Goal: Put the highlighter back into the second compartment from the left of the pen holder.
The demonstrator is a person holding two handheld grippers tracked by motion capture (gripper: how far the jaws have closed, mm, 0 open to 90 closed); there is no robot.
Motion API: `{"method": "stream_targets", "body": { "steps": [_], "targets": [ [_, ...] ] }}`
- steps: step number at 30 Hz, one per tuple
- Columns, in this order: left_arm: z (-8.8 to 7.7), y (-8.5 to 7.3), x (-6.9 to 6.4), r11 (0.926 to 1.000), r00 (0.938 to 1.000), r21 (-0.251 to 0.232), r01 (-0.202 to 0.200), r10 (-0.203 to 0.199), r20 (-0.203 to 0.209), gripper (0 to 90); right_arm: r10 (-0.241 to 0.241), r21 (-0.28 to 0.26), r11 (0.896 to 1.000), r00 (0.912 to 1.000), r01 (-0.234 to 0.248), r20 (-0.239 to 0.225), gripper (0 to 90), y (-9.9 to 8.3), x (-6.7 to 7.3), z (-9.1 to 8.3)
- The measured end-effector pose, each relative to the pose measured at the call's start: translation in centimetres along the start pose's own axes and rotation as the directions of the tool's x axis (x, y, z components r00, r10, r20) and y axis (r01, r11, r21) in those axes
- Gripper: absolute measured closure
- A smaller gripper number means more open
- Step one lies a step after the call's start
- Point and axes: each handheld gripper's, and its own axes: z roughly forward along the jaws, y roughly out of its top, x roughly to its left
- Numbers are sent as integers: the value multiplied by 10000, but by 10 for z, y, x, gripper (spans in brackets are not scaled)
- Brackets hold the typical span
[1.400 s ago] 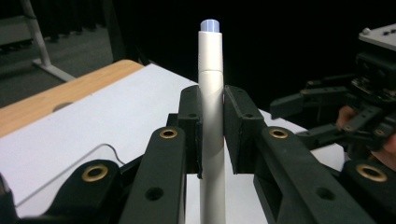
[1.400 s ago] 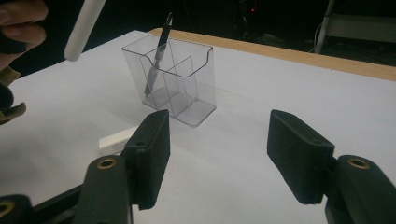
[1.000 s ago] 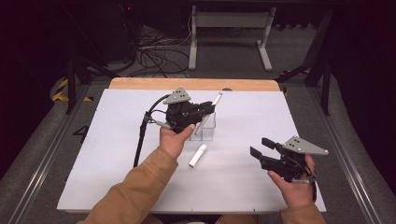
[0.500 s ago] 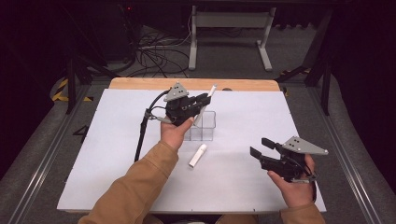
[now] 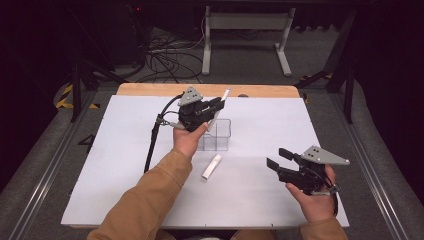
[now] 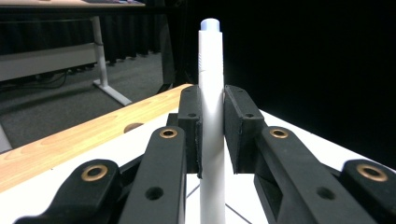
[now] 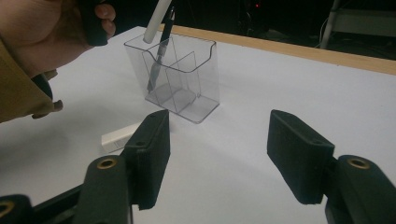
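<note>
A clear plastic holder (image 5: 222, 141) with compartments stands mid-table. Just above its left side my left gripper (image 5: 218, 104) is shut on a white marker (image 5: 224, 96) that tilts up and to the right. In the left gripper view the white marker (image 6: 211, 116) stands upright between the pads (image 6: 191, 121). Its lower end (image 7: 156, 18) hangs over the holder's (image 7: 180, 70) left compartment, where a dark pen (image 7: 159, 56) leans. A second white marker (image 5: 211, 166) lies flat in front of the holder. My right gripper (image 5: 276, 159) hovers open at the near right, with its jaws wide apart and facing the holder.
The white table sheet (image 5: 120, 165) ends at a wooden strip (image 5: 150, 90) along the far edge. A black cable (image 5: 151, 145) trails from the left gripper across the sheet. Beyond the table are a desk frame (image 5: 245, 35) and floor cables (image 5: 165, 55).
My left gripper has risen a little and drifted left and away with the white marker held in it. The right gripper has stayed in place, open.
</note>
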Motion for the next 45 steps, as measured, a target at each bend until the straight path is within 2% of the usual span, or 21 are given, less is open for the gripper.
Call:
{"method": "stream_targets", "body": {
  "steps": [5, 8, 10, 11, 12, 13, 15, 18, 22, 27, 39, 44, 45],
  "targets": [
    [2, -3, 3, 9998, 9996, -2, -190, 190, -202, 783, -12, -5, 10000, 10000, 12, -10, 404, 0, 0, 0],
    [4, -5, 5, 9999, 9999, -76, -83, 82, -142, 782, 2, -8, 10000, 10000, -2, -20, 403, 0, 0, 0],
    [5, -5, 7, 9996, 9995, -88, -274, 273, -135, 782, -4, -3, 10000, 10000, 4, -27, 404, 0, 0, 0],
    [6, -6, 6, 9998, 9999, -82, -158, 157, -43, 781, -5, -4, 10000, 10000, 5, -32, 404, 0, 0, 0],
    [6, -7, 7, 9995, 9995, -68, -299, 299, -29, 781, -8, -10, 10000, 10000, 8, -30, 404, 0, 0, 0],
    [7, -8, 6, 9998, 9998, -44, -183, 183, 28, 781, -15, -13, 10000, 10000, 15, -29, 404, 0, 0, 0],
    [8, -10, 8, 9995, 9994, 15, -331, 331, 83, 781, -10, -20, 10000, 10000, 10, -31, 403, 0, 0, 0],
    [9, -12, 9, 9997, 9996, 106, -218, 216, 159, 781, -30, -29, 10000, 10000, 30, -31, 403, 0, 0, 0],
    [11, -16, 11, 9991, 9994, 309, -303, 297, 195, 780, -8, -35, 10000, 10000, 8, -64, 404, 0, 0, 0],
    [10, -17, 8, 9972, 9986, 541, -506, 497, 184, 782, -35, -23, 10000, 10000, 35, -93, 404, 1, 1, 0],
    [7, -24, 7, 9951, 9985, 836, -534, 521, 175, 782, -44, -3, 10000, 10000, 44, -65, 404, 0, 1, 0],
    [5, -24, 2, 9906, 9956, 999, -940, 940, 51, 772, -52, -2, 10000, 10000, 52, -51, 403, 0, 2, 0],
    [5, -23, 0, 9883, 9940, 1092, -1065, 1085, -127, 700, -52, -3, 10000, 10000, 52, -53, 403, 0, 2, 0]
  ]
}}
